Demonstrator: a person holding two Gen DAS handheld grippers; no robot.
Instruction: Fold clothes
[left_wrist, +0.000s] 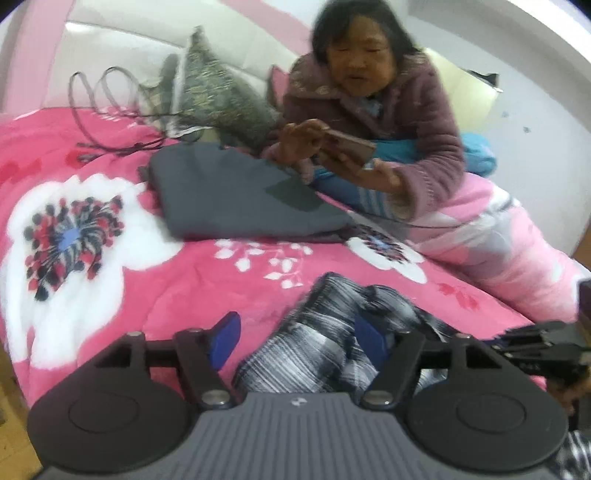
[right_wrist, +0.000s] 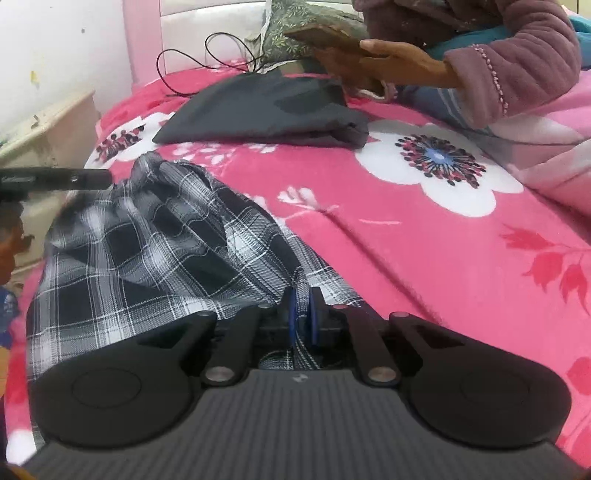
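Crumpled black-and-white plaid shirt (right_wrist: 147, 258) lay at lower left on the pink bed (right_wrist: 424, 258).
Right claw (right_wrist: 303, 314) was clenched on its edge; left claw (left_wrist: 295, 339) stood released around it.

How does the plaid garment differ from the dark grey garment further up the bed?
The plaid garment is black-and-white checked, rumpled and pinched by the right gripper; the dark grey garment is plain, folded flat, and untouched by either gripper. Both lie on the pink floral bedspread.

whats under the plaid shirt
The plaid shirt lies bunched on the pink flowered blanket, which shows all around it. Whatever sits directly beneath its folds is covered. The right gripper pinches its edge.
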